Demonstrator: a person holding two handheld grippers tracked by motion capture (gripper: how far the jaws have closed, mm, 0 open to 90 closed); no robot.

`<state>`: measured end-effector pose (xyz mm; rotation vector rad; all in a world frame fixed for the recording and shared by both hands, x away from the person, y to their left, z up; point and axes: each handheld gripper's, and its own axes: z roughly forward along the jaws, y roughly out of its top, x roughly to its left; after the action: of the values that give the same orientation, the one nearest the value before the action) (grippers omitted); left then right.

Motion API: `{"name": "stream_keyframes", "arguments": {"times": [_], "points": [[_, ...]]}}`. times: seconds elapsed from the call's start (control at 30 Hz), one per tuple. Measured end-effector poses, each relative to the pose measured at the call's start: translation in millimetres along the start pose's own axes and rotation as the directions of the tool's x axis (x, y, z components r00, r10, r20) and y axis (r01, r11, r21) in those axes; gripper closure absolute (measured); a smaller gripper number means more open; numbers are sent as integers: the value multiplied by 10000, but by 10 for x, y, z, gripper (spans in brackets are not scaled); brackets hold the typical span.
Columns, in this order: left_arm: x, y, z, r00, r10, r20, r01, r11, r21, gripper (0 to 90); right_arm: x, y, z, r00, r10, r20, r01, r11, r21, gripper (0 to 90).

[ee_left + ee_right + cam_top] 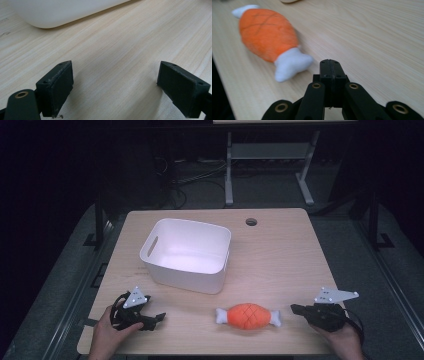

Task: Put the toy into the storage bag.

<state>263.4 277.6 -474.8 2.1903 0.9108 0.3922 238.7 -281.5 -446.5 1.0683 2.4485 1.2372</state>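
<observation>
**Toy within reach, right fingers closed**

I start with the bench (280, 255), a pale wood-grain top with a round cable hole (251, 222) near its far edge. It sits in a dark room; beyond the far edge I can make out grey carpet, loose cables and the legs of another table frame (267, 167).

On the bench, left of centre and toward the far side, stands the white bin (187, 254), open at the top with a slot handle in its left wall. Nothing shows inside it.

The plush meat toy (248, 316) lies flat near the near edge, orange body with white ends, clear of the bin and of both tools.

My right gripper (296, 309) rests just right of the toy's right end, its fingers (329, 67) pressed together on nothing. My left gripper (159, 316) sits at the near left, well apart from the toy, with its fingers (56, 83) spread wide over bare wood.

My worry is the right side: if I push forward with those fingers shut, I judge they will shove the soft toy along the smooth top instead of taking it. A pinch on one white end alone could let the body droop and snag on the bin's rim.
</observation>
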Motion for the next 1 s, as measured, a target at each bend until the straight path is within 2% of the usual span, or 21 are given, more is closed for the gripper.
{"name": "stream_keyframes", "arguments": {"times": [0.03, 0.1, 0.13, 0.2, 0.33, 0.57, 0.8, 1.0], "points": [[0, 0, 0, 10000, 1, -1, -1, 10000, -1, 126, 33, 20, -9, 9996, -26, -297, 24, 10000, -58, 894], [0, 0, 0, 10000, -3, 0, 3, 10000, -1, 126, 47, 27, -10, 9992, -60, -385, 57, 9999, -85, 894], [0, 0, 0, 10000, -2, 0, 2, 10000, -2, 126, 96, 52, -4, 9977, -162, -660, 157, 9999, -71, 894], [0, 0, 0, 10000, -1, -2, 1, 10000, -1, 126, 111, 60, -1, 9973, -191, -705, 187, 9998, -62, 894], [0, 0, 0, 10000, -1, -1, 1, 10000, -2, 126, 210, 105, 21, 9925, -278, -1192, 264, 9996, -130, 894], [0, 0, 0, 10000, 0, -2, 0, 10000, -1, 126, 311, 135, 48, 9860, -451, -1604, 430, 9989, -161, 894], [0, 0, 0, 10000, 4, -3, -4, 10000, 1, 126, 470, 133, 154, 9774, -729, -1984, 768, 9970, 120, 894], [0, 0, 0, 10000, 4, -4, -4, 10000, 1, 126, 515, 102, 230, 9747, -724, -2113, 828, 9957, 410, 894]]}}
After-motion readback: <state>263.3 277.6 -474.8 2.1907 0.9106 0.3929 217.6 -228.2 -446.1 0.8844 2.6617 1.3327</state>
